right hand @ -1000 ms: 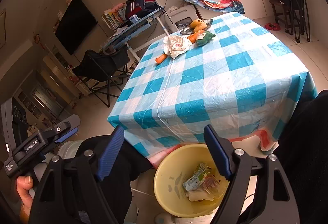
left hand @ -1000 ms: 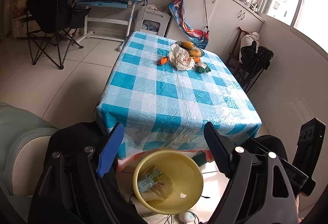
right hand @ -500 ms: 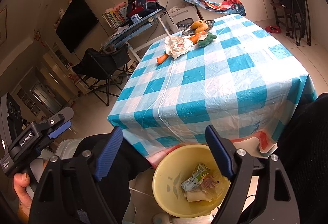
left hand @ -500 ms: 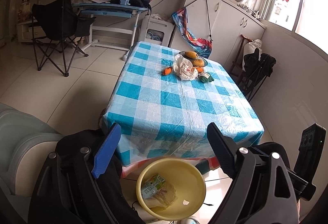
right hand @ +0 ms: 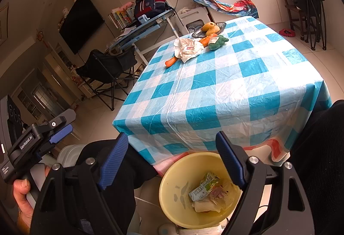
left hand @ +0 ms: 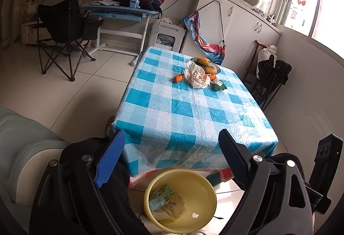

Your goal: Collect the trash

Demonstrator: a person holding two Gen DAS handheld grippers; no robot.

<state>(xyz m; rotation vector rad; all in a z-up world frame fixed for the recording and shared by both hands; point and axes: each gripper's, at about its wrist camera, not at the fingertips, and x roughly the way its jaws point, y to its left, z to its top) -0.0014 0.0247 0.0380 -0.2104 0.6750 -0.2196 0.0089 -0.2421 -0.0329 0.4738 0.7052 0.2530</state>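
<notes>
From the left wrist view, the left gripper (left hand: 169, 159) has its jaws opening, wider now than a second ago, with nothing between them; it hangs near the front edge of the tabletop (left hand: 193, 114), above the yellow bin (left hand: 182, 200) on the floor. That widening with nothing held suggests a drop is finished and the gripper is free for another pick. The bin holds a small green-and-white carton (left hand: 160, 197), some crinkled clear wrapping (left hand: 174, 208) beside it and a white scrap (left hand: 195, 215) on the bottom. Far across the checked cloth lies the remaining trash, a crumpled white wrapper (left hand: 196, 77), touching a dark dish of yellow fruit (left hand: 206, 64), with a carrot (left hand: 178, 78) and a green soft toy (left hand: 219, 85) just beside it.

From the right wrist view, the right gripper (right hand: 172, 159) is spread wide and empty, about as it was a moment ago, also above the bin (right hand: 172, 187). The carton (right hand: 204, 186) leans on wrapping and paper (right hand: 215, 200) at one side. The crumpled wrapper (right hand: 188, 49) sits at the far end of the tabletop (right hand: 225, 88), well apart from both grippers, so it will likely take a long reach. The left gripper (right hand: 53, 134) shows at the left edge, in the person's hand (right hand: 23, 194).
</notes>
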